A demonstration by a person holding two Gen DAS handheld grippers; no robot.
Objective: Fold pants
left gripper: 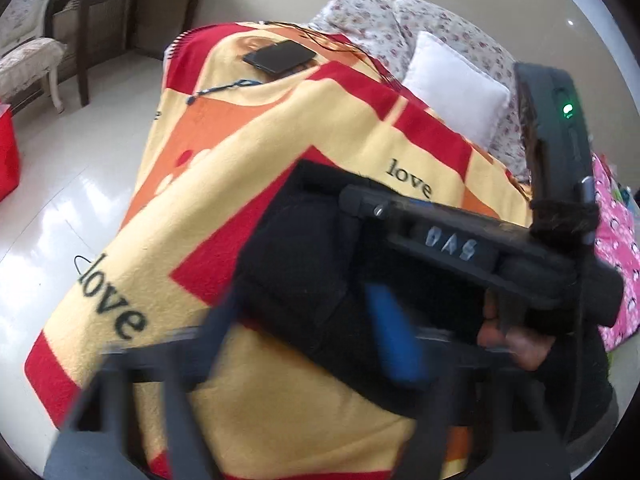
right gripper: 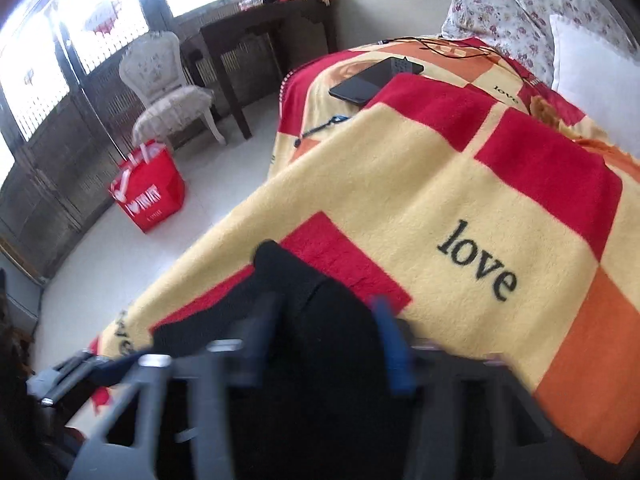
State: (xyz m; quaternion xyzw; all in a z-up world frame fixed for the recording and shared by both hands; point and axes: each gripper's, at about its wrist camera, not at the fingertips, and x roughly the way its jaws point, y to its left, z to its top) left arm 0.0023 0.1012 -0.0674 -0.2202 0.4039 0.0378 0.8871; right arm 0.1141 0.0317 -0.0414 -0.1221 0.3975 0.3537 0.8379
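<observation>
The black pants (left gripper: 296, 248) lie bunched on a red, yellow and orange "love" blanket (left gripper: 256, 148) spread over a bed. In the left wrist view my left gripper (left gripper: 308, 320) is shut on a fold of them, with the dark finger on one side and the blue pad (left gripper: 394, 332) on the other. Just beyond it is the right gripper's black body (left gripper: 460, 248), held by a hand (left gripper: 516, 344). In the right wrist view my right gripper (right gripper: 324, 332) is shut on the pants (right gripper: 304, 296) near the blanket's near edge (right gripper: 460, 200).
A flat black device (right gripper: 372, 78) and thin cables (right gripper: 452, 46) lie at the bed's far end. A white pillow (left gripper: 456, 88) and floral pillows (right gripper: 492, 12) sit by the head. On the floor to the left are a red bag (right gripper: 148, 196), a white chair (right gripper: 168, 92) and a dark table (right gripper: 272, 28). Pink cloth (left gripper: 616, 248) hangs at the right.
</observation>
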